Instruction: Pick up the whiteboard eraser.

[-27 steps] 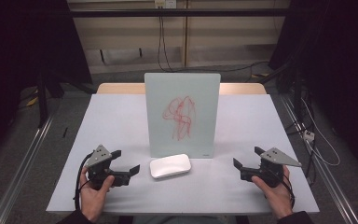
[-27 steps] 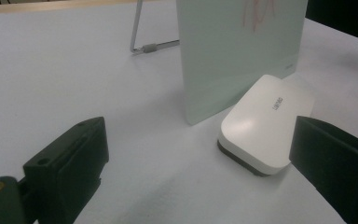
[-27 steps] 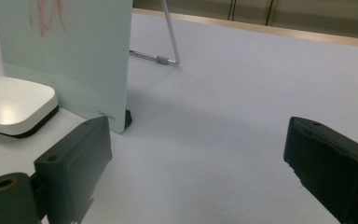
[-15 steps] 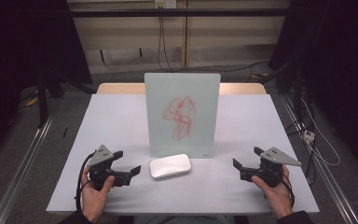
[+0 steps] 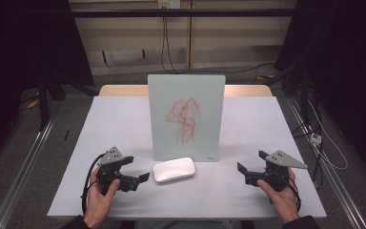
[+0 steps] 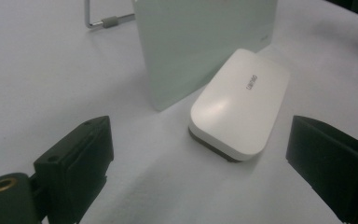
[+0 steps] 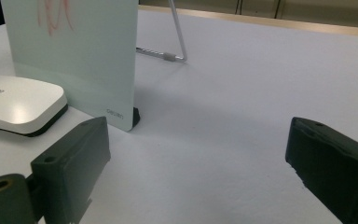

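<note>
The left gripper (image 5: 140, 177) has its jaws spread wide with nothing between them — in the left gripper view the white eraser (image 6: 241, 102) lies just ahead of the gap, flat on the counter (image 5: 124, 119), untouched. The right gripper (image 5: 242, 169) also stands with jaws wide and bare, pointing toward the eraser from the other side, well apart from it. The eraser sits between the two grippers, close in front of the lower edge of the upright glass board (image 5: 187, 117) — whether it touches the board I cannot tell. Red scribbles (image 5: 185, 119) mark the board's face. A wire stand (image 7: 177, 42) props the board from behind.
</note>
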Action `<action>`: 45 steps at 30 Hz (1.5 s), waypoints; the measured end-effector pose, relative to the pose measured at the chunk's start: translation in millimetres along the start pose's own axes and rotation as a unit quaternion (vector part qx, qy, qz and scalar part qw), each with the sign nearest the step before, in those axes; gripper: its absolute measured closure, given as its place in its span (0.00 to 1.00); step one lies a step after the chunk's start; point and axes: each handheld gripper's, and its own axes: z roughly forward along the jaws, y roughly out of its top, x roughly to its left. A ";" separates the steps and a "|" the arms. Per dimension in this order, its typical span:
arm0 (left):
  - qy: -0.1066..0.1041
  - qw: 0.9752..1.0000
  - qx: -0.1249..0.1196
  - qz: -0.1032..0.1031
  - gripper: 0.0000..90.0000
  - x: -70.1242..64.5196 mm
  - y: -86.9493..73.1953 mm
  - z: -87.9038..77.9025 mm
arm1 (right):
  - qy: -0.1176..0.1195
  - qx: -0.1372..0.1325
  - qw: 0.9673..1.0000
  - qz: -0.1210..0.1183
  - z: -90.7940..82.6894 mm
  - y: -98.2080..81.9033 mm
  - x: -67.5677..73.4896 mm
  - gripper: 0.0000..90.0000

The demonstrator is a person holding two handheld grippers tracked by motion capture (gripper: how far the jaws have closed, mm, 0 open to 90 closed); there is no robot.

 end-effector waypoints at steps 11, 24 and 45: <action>-0.036 0.998 0.028 0.032 0.08 -9.8 9.3 12.6 | 0.003 0.002 1.000 0.000 0.4 0.3 0.6 0.07; -0.081 0.994 0.051 0.057 0.06 -17.5 32.2 26.2 | 0.006 0.005 1.000 0.002 0.4 0.2 0.9 0.07; -0.106 0.980 0.126 0.108 0.11 -26.8 53.3 61.4 | 0.018 0.005 1.000 -0.006 2.2 0.5 1.7 0.04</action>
